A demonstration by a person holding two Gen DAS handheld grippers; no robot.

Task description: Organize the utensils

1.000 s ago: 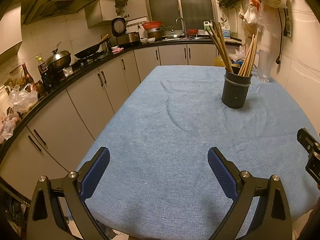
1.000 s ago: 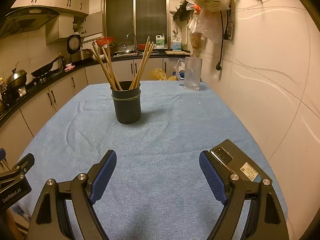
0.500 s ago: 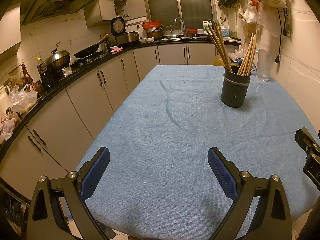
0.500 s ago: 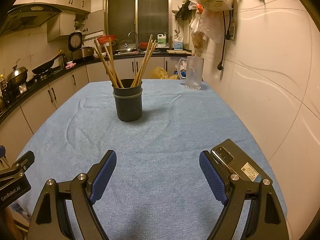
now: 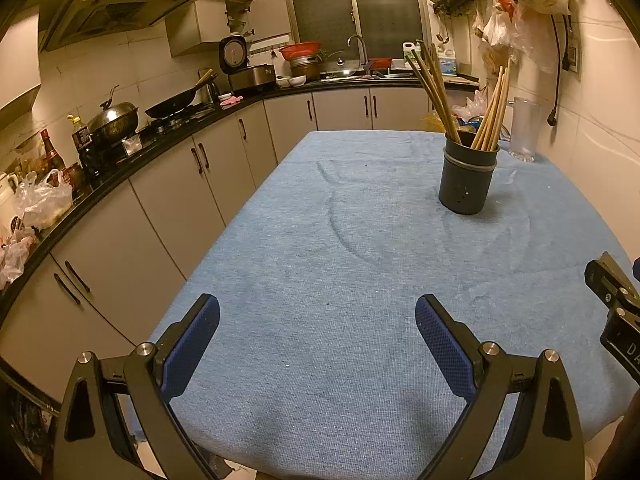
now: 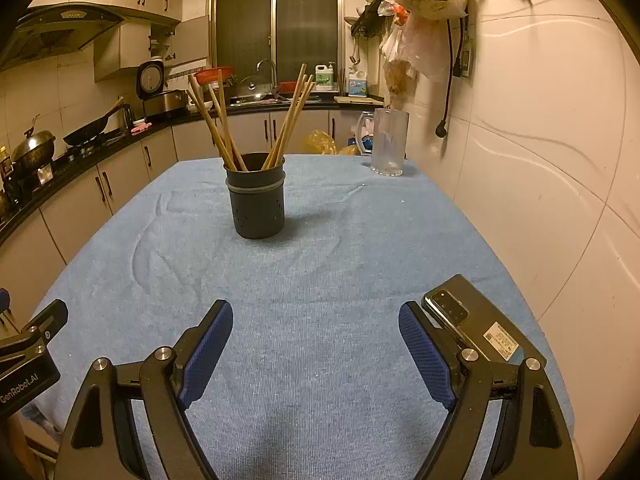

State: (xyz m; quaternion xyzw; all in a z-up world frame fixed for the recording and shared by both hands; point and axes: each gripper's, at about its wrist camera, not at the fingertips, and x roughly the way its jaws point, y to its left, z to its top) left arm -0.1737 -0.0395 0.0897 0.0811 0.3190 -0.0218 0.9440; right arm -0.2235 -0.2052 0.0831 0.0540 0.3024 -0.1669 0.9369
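A dark utensil holder (image 6: 258, 204) (image 5: 466, 182) stands upright on the blue-clothed table (image 6: 320, 280) (image 5: 340, 260), past the middle. Several wooden chopsticks (image 6: 224, 124) (image 5: 434, 88) lean out of it in two bunches. My left gripper (image 5: 318, 320) hovers open over the near table edge, nothing between its blue pads. My right gripper (image 6: 316, 326) is open too, near the front of the table, well short of the holder. Part of the right gripper's body shows at the right edge of the left wrist view.
A black phone (image 6: 476, 320) lies on the cloth just right of my right gripper. A clear glass pitcher (image 6: 388, 142) stands at the far right corner by the tiled wall. Kitchen counters with pans (image 5: 172, 104) run along the left.
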